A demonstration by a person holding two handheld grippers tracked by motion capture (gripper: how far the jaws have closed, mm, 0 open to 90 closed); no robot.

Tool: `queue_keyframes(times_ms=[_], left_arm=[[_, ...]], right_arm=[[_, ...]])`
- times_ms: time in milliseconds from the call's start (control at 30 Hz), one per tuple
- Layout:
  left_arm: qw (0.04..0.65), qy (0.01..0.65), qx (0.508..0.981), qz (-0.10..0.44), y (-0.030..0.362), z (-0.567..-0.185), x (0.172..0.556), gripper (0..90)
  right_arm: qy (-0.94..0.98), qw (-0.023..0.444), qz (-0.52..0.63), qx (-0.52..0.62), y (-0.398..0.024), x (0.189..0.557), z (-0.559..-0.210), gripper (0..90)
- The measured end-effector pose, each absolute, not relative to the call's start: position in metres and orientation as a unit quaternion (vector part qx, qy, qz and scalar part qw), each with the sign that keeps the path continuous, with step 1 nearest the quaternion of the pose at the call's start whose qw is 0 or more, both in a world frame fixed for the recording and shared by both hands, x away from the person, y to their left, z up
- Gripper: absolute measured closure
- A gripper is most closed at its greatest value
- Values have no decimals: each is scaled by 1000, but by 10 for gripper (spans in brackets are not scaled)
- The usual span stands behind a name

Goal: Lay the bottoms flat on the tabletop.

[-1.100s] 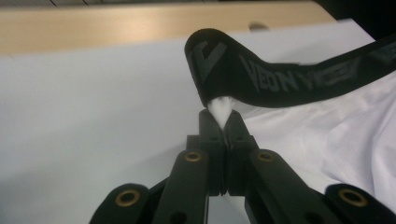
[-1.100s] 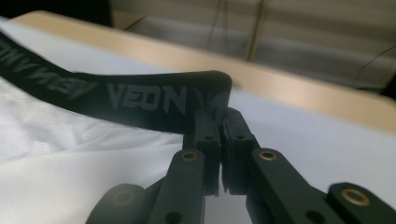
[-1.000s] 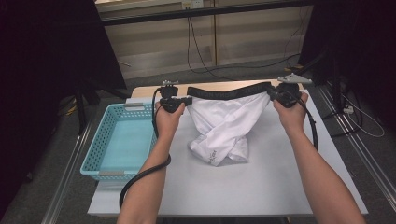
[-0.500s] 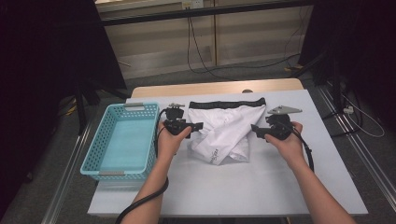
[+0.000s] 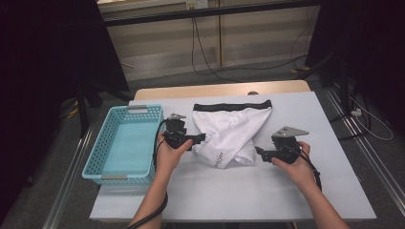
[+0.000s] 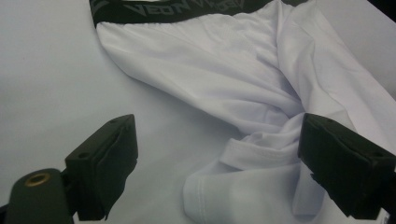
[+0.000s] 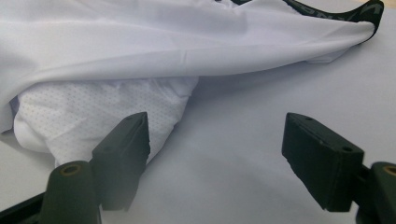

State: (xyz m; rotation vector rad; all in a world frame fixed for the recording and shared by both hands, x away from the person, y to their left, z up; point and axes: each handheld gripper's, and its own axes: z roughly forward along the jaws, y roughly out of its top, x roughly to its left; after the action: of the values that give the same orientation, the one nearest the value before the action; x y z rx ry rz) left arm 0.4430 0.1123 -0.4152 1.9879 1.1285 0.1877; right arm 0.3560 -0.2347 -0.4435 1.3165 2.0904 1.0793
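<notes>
- Covering most of the scene, a pale grey worktop (image 5: 229, 191) carries everything, with a light wooden edge showing along its far side.
- Beyond that far side the room is dim: dark panels stand to either side, black cables run over the grey floor (image 5: 267, 71), and metal rails pass along both flanks of the worktop.
- Just outside the left gripper (image 5: 198, 138), on the side away from the garment, stands a turquoise plastic basket (image 5: 98, 160) with latticed walls.
- Between the two grippers lie the white shorts (image 5: 234, 131), spread on the worktop with their black lettered waistband (image 5: 232, 106) stretched straight on the far side, beyond both grippers.
- The fabric narrows toward the person, and one leg is folded across in a diagonal crease, ending in a rumpled heap of hems level with the grippers.
- In the right gripper view the inner layer is a fine dotted mesh; the outer cloth is smooth.
- The left gripper has just been opening: its jaws stand wide, the crumpled hem lies on the worktop ahead of them, and the pads are not pressing on it.
- The right gripper (image 5: 260, 152) has just been opening too: its jaws stand wide, the mesh fold sits just ahead of one jaw, and bare worktop lies in the gap.
</notes>
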Motion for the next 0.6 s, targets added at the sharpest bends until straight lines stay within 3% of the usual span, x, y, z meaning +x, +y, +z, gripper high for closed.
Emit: queue_keyframes(times_ms=[600], left_arm=[[409, 440, 795, 87, 110, -414, 431, 118]], right_arm=[[782, 214, 400, 428, -204, 338, -435, 254]])
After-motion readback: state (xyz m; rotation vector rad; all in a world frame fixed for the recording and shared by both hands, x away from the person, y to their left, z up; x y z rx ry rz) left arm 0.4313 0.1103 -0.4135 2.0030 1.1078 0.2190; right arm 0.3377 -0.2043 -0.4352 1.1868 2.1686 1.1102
